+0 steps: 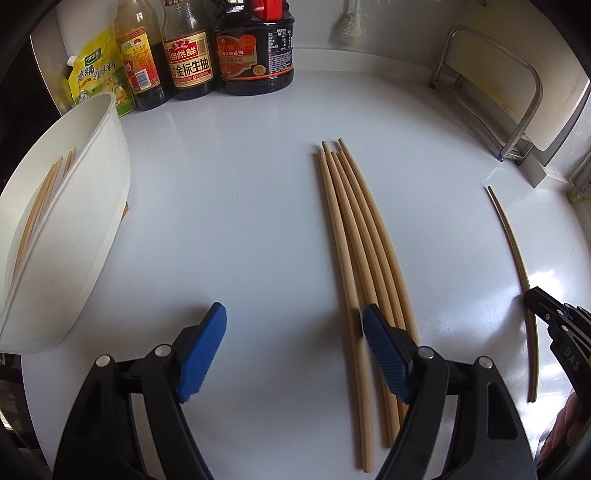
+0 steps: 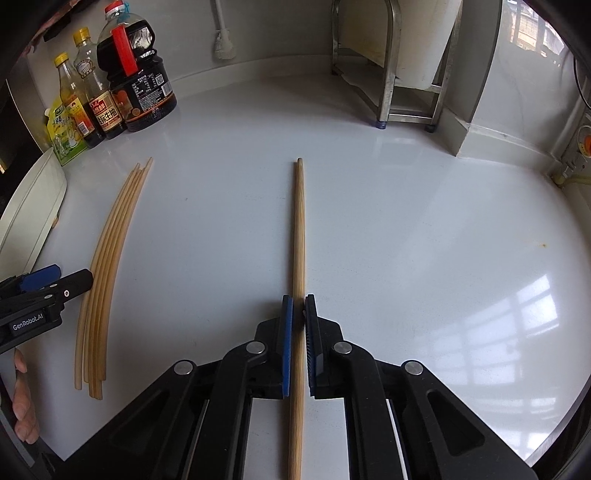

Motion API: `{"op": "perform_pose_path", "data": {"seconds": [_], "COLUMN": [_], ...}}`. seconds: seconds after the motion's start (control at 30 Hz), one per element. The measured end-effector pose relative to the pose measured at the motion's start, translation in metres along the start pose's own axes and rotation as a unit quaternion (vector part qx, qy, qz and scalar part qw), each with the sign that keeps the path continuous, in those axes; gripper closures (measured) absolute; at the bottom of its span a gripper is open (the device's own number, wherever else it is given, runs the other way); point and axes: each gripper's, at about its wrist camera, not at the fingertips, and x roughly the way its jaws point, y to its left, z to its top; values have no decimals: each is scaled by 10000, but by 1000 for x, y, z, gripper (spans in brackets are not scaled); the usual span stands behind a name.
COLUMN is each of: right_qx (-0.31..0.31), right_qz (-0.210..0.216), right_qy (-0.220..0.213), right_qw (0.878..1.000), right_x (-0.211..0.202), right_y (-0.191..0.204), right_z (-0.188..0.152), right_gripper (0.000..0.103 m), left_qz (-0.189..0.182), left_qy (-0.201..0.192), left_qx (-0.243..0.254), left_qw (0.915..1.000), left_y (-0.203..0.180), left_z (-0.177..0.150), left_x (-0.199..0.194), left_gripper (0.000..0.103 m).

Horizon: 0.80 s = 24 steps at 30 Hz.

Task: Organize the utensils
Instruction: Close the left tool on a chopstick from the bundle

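Note:
Several wooden chopsticks [image 1: 354, 236] lie side by side on the white counter; they also show in the right wrist view [image 2: 107, 266]. My left gripper [image 1: 293, 321] is open and empty, its right pad just above the bundle's near part. My right gripper [image 2: 298, 306] is shut on a single chopstick [image 2: 299, 229], held along the fingers above the counter; that chopstick shows at the right of the left wrist view [image 1: 513, 251]. A white bin [image 1: 92, 206] at the left holds a few chopsticks [image 1: 40, 206].
Sauce bottles [image 1: 188, 55] and a yellow pouch [image 1: 96, 74] stand at the back left. A metal rack [image 2: 402, 74] with a white board stands at the back right. A brush [image 1: 349, 26] hangs on the back wall. The counter [image 2: 406, 240] is white and glossy.

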Motion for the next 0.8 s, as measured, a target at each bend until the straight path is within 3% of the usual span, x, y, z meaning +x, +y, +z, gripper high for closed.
{"op": "perform_pose_path", "data": {"seconds": [0.3, 0.37, 0.67, 0.73, 0.8], "right_qx": [2, 1, -2, -31, -83], "right_qz": [13, 8, -2, -7, 4], "right_qy": [4, -6, -20, -22, -12], "right_qw": [10000, 10000, 10000, 10000, 10000], "right_x": [0, 0, 0, 1, 1], "right_y": [-2, -1, -2, -1, 2], "right_z": [1, 1, 0, 1, 2], "right_gripper": [96, 96, 96, 96, 96], "left_qz": [170, 252, 348, 364, 301], "left_qy": [-196, -184, -48, -82, -118], "left_qx": [137, 117, 236, 254, 277], "left_qw": [9996, 9994, 9991, 9990, 9991], "left_y": [0, 1, -2, -3, -4], "left_z": [1, 2, -1, -1, 0], "left_x": [-3, -2, 7, 8, 6], "left_gripper": [21, 17, 15, 17, 29]}}
